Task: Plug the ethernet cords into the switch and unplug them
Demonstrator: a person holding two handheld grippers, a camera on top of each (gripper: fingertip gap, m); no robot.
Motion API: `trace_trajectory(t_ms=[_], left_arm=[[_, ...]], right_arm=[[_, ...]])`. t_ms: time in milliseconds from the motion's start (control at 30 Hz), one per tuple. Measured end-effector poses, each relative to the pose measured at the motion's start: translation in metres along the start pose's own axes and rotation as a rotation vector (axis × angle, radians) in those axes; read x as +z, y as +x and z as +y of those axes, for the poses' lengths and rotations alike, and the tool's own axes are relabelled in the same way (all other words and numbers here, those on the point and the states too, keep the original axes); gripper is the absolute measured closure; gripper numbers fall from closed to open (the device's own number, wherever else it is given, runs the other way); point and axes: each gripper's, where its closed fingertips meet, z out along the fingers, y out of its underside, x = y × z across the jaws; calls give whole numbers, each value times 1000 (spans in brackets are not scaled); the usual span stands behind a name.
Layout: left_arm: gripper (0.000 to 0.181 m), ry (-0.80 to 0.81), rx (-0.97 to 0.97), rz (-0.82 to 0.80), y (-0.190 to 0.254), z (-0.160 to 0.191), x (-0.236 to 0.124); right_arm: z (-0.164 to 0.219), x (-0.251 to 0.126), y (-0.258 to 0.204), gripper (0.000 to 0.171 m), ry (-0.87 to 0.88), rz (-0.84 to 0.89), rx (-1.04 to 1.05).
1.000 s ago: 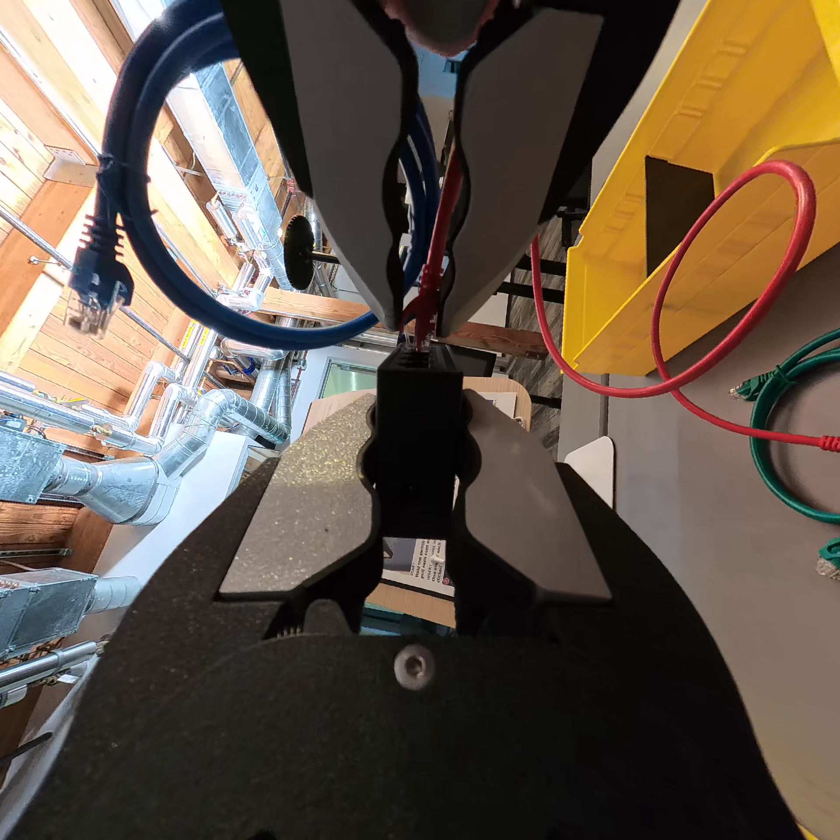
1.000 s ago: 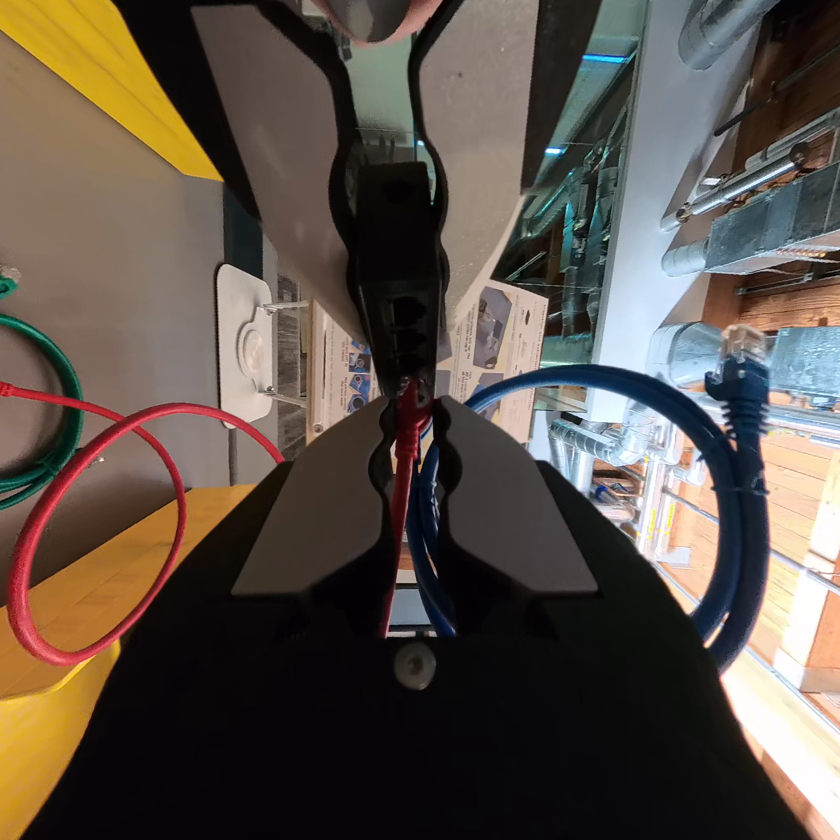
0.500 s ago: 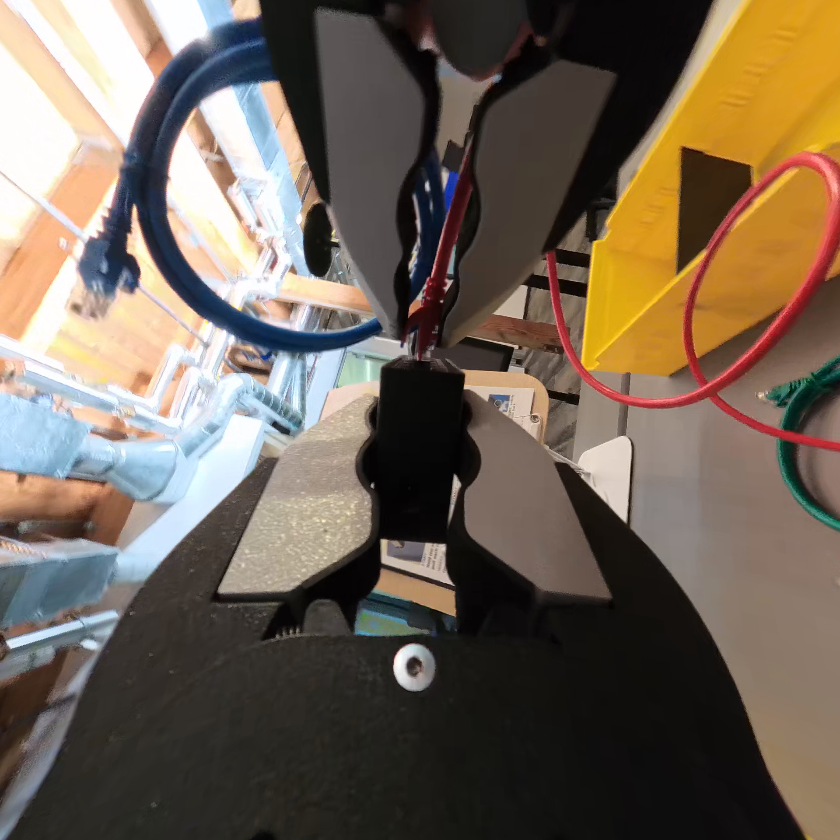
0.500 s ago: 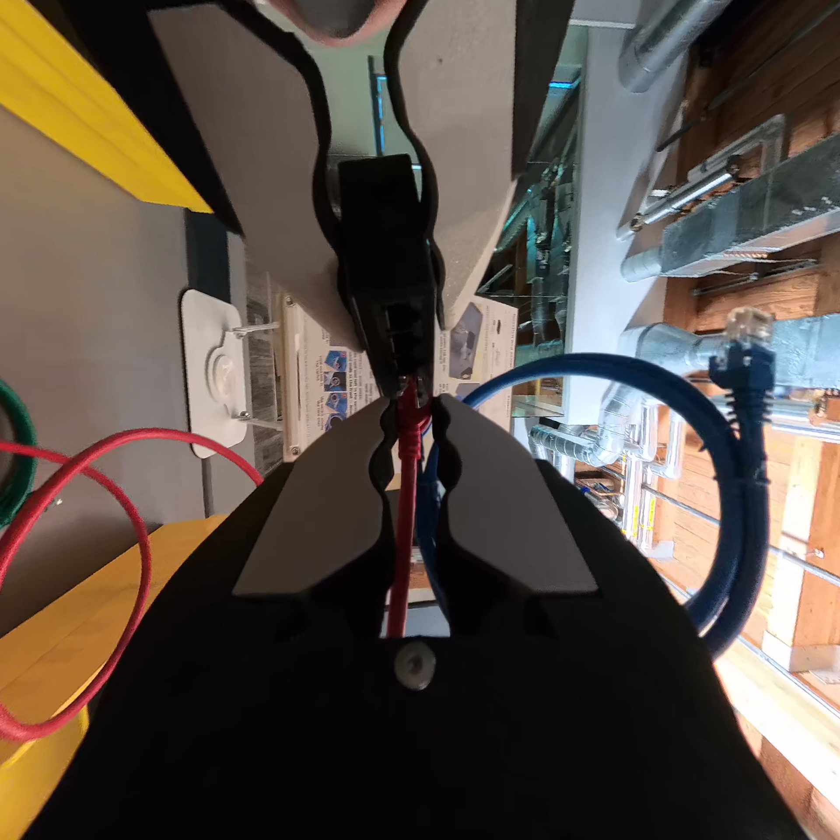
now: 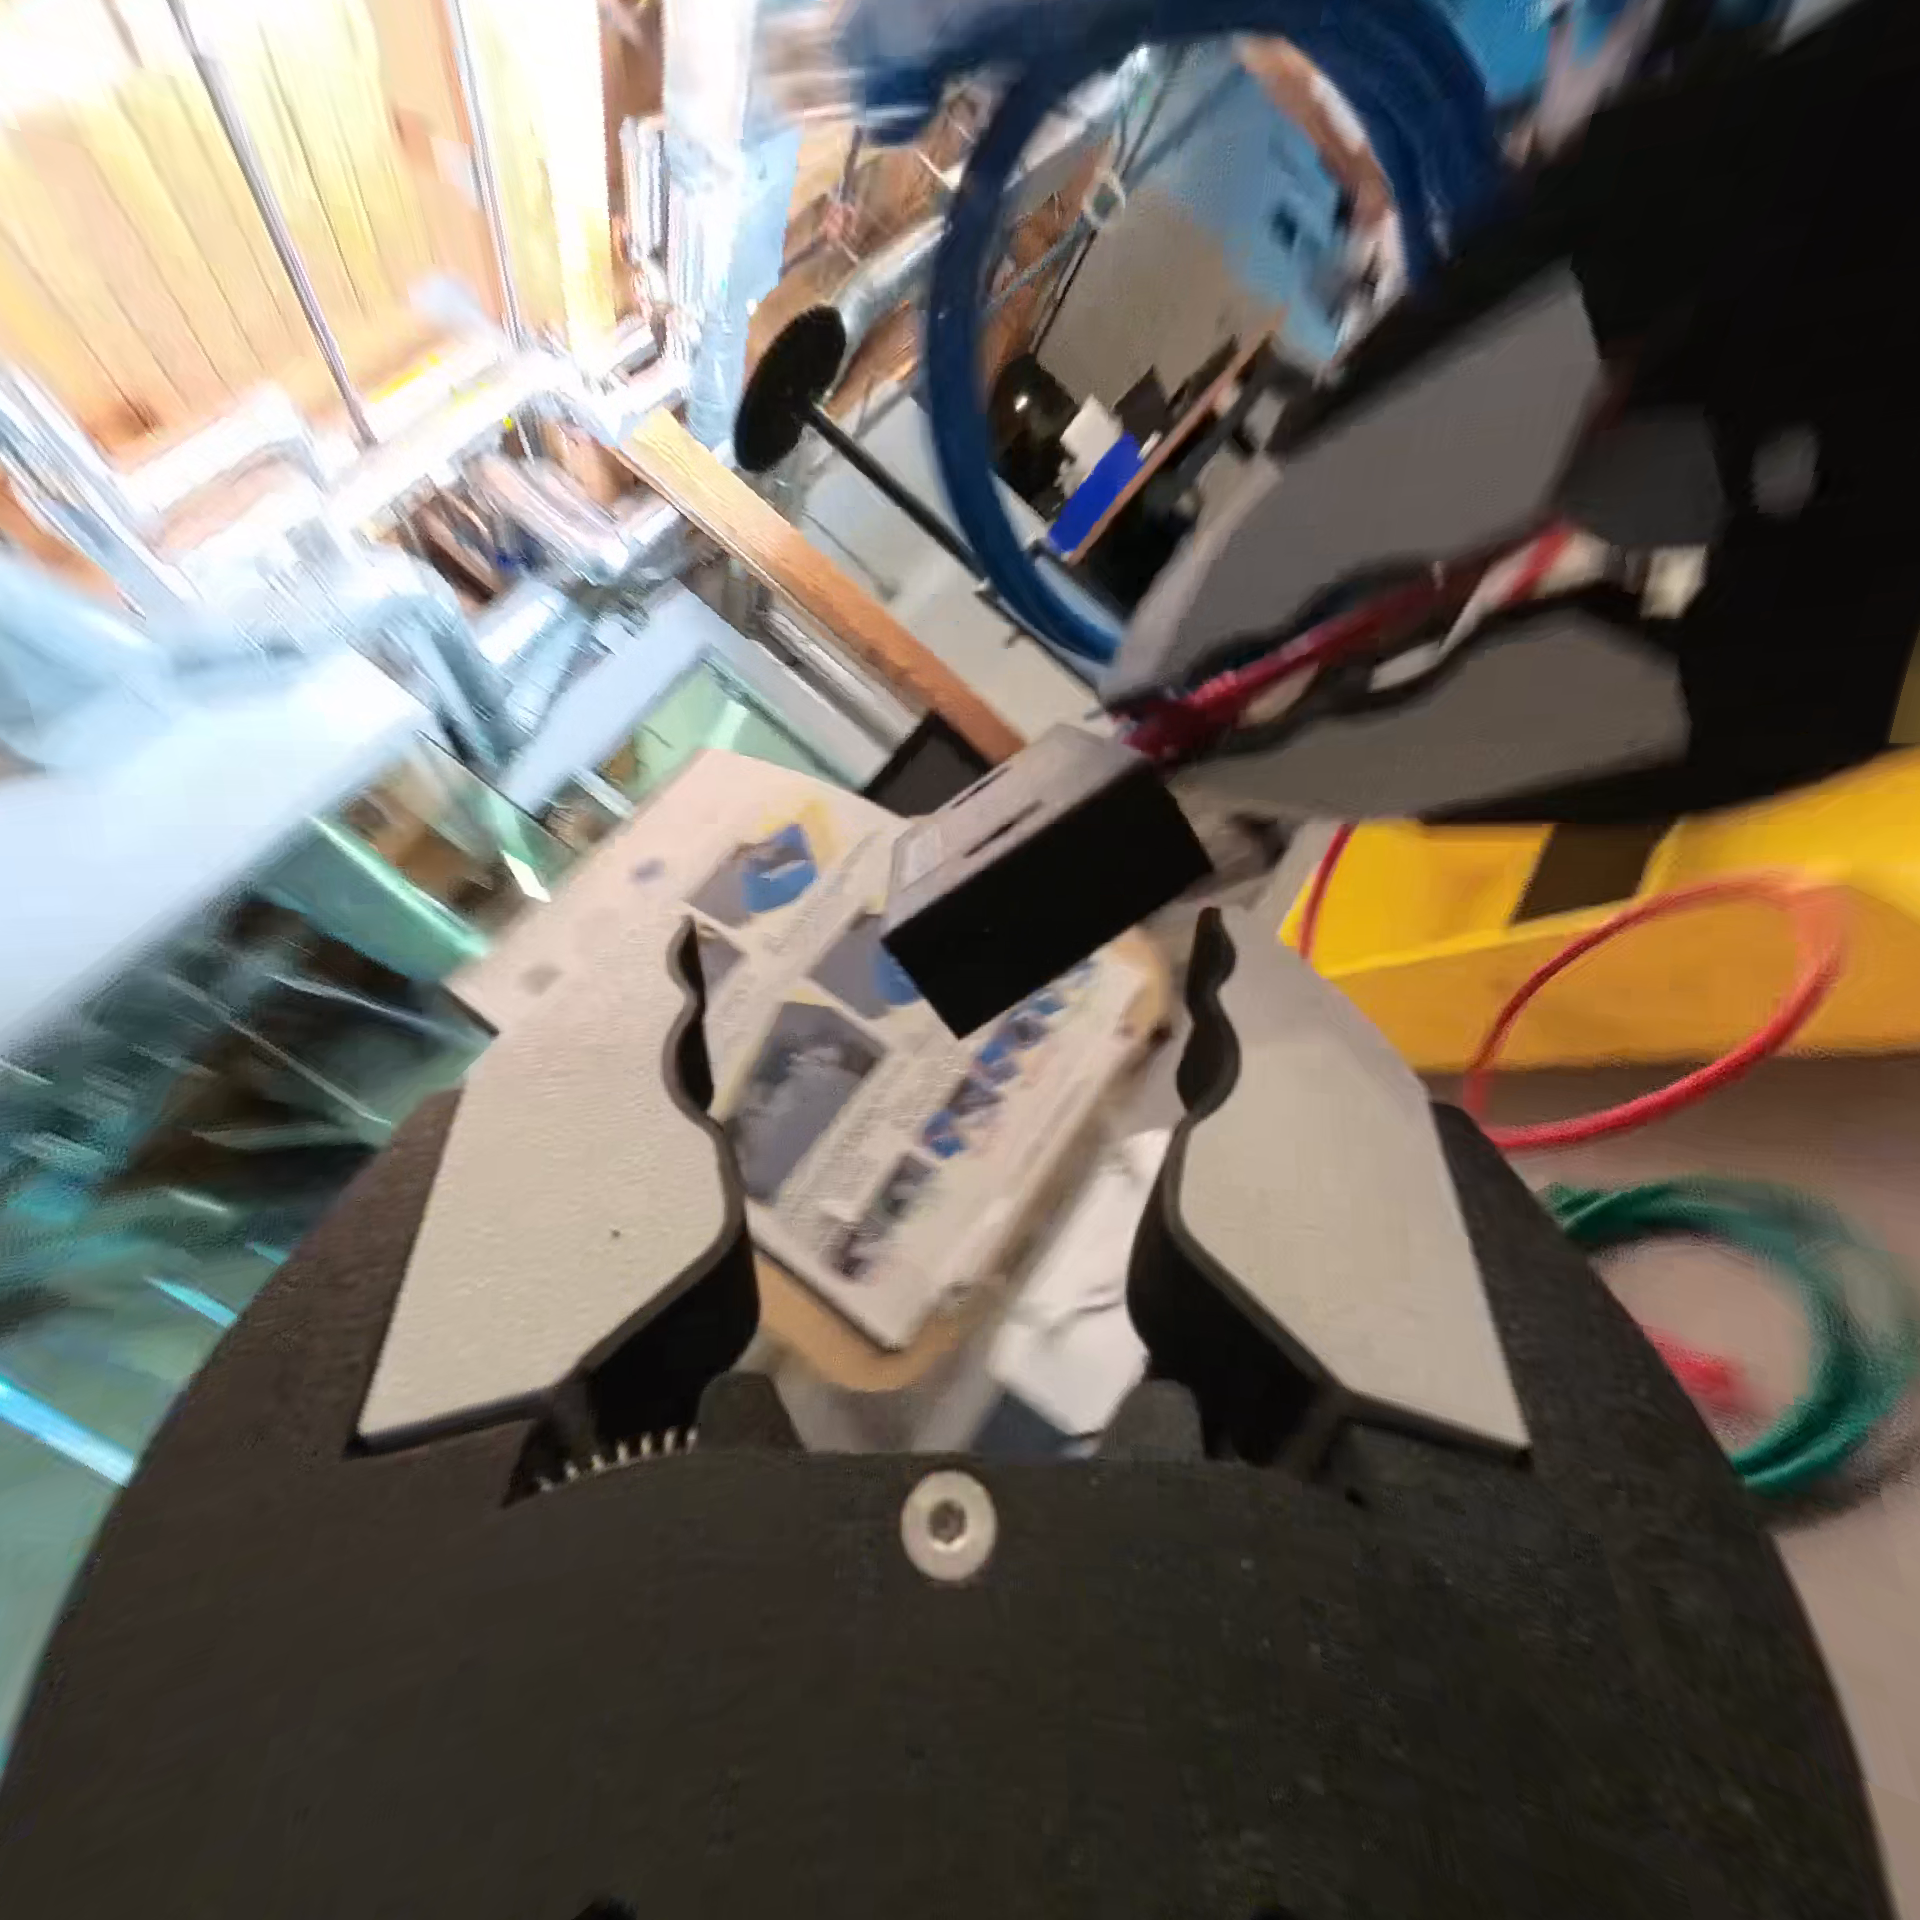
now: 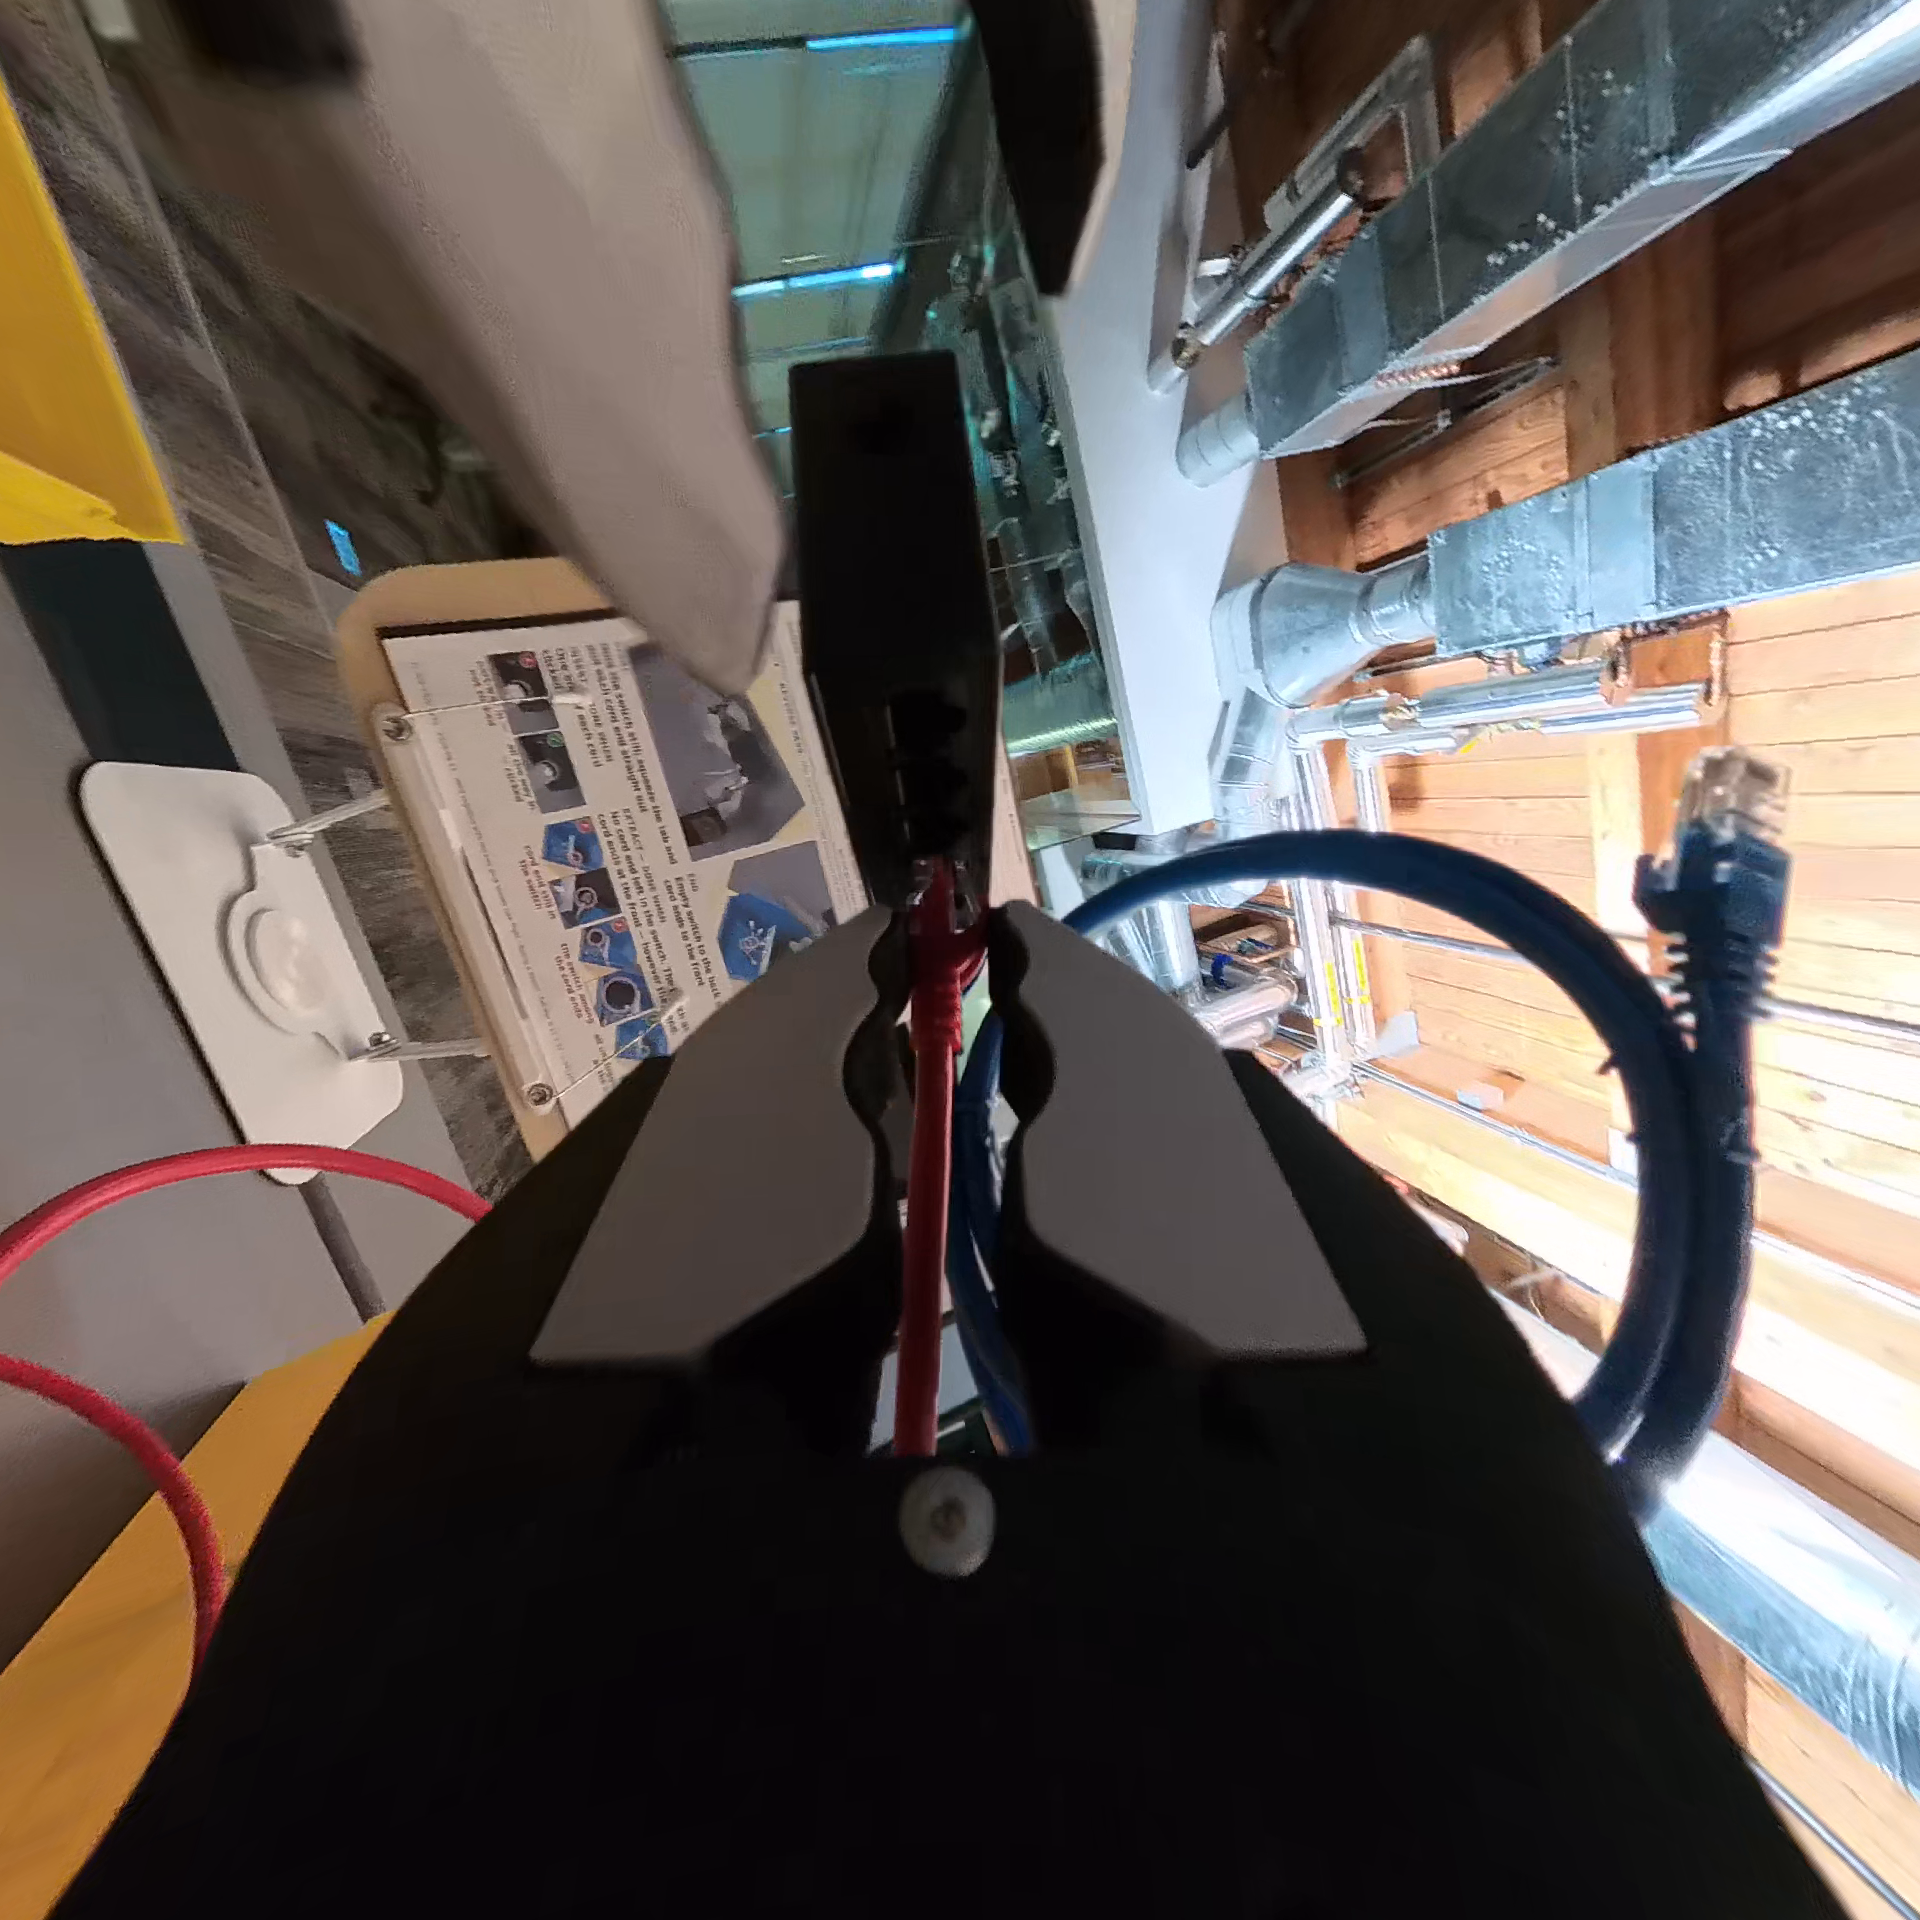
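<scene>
The black switch (image 5: 1039, 883) hangs in the air from the red cord (image 5: 1278, 665), just above the gap of my open, empty left gripper (image 5: 945, 935) and not touching it. My right gripper (image 5: 1148, 727) comes in from the upper right. In the right wrist view my right gripper (image 6: 940, 920) is shut on the red cord (image 6: 925, 1195), whose plug sits in the switch (image 6: 894, 623). A blue cord (image 6: 1621, 1039) also runs through the jaws and loops right, its free plug (image 6: 1725, 831) in the air. A left-gripper finger (image 6: 582, 364) stands beside the switch.
A yellow bin (image 5: 1558, 935) stands on the grey table (image 5: 1662, 1174), with the red cord's loop lying across them. A coiled green cord (image 5: 1818, 1299) lies at the right. An instruction sheet (image 6: 623, 831) on a white stand (image 6: 239, 935) is behind the switch.
My left gripper has opened and let go of the switch, which now hangs tilted from the red cord. The left view has swung and is blurred. My right gripper stays shut.
</scene>
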Motion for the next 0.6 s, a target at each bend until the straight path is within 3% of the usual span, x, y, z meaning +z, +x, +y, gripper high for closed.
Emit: trace_trajectory(t_ms=[100,167,333,467,600], left_arm=[[77,11,-429,79,-7,-5,1],[77,51,-567,112,-5,-11,2],[92,-28,-445,-13,-1,4,12],[91,-50,-477,26,14,9,21],[114,17,-482,27,10,7,19]], right_arm=[[2,1,7,156,-14,64,12],[2,2,4,156,-18,63,8],[-1,5,-3,156,-21,59,2],[-6,6,-9,156,-15,50,-15],[-12,5,-11,156,11,54,-33]])
